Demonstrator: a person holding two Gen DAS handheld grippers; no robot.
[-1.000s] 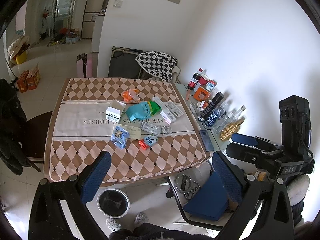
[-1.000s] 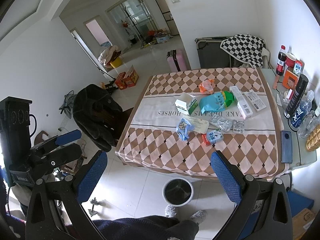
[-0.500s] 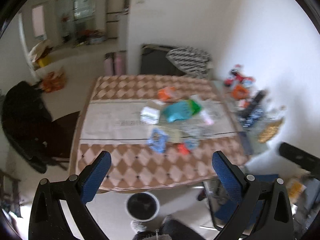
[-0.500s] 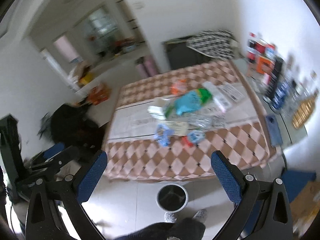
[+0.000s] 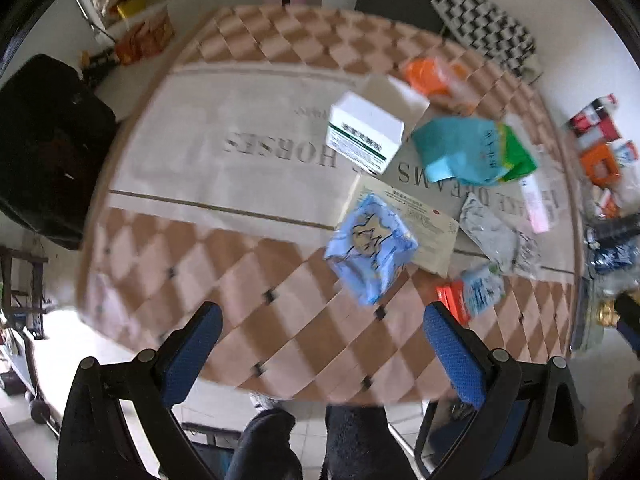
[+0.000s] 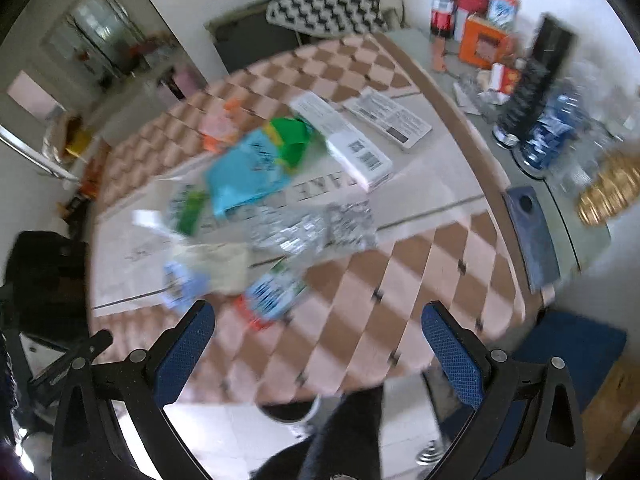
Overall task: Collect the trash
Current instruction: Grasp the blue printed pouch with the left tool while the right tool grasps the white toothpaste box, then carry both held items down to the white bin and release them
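Trash lies scattered on a checked tablecloth [image 5: 248, 272]. In the left wrist view I see a crumpled blue wrapper [image 5: 370, 248], a white and green box [image 5: 364, 132], a teal and green bag [image 5: 472, 152], an orange wrapper [image 5: 430, 74], silver foil [image 5: 494, 236] and a small blue and red carton [image 5: 476, 294]. My left gripper [image 5: 320, 344] is open over the table's near edge, empty. My right gripper [image 6: 318, 350] is open and empty, near the small carton [image 6: 272, 292], the foil [image 6: 316, 230] and the teal bag [image 6: 256, 168]. The bin [image 6: 288, 412] shows partly below the table edge.
Bottles, cans and an orange box [image 6: 482, 42] crowd the grey strip at the table's right, with a dark phone [image 6: 530, 236] on it. White flat boxes [image 6: 348, 144] lie mid-table. A black coat [image 5: 44, 148] hangs on a chair at left. The person's legs [image 5: 312, 444] are below.
Both grippers have moved in from far back to just over the table's near edge, tilted downward; the table fills both views. Both stay open.
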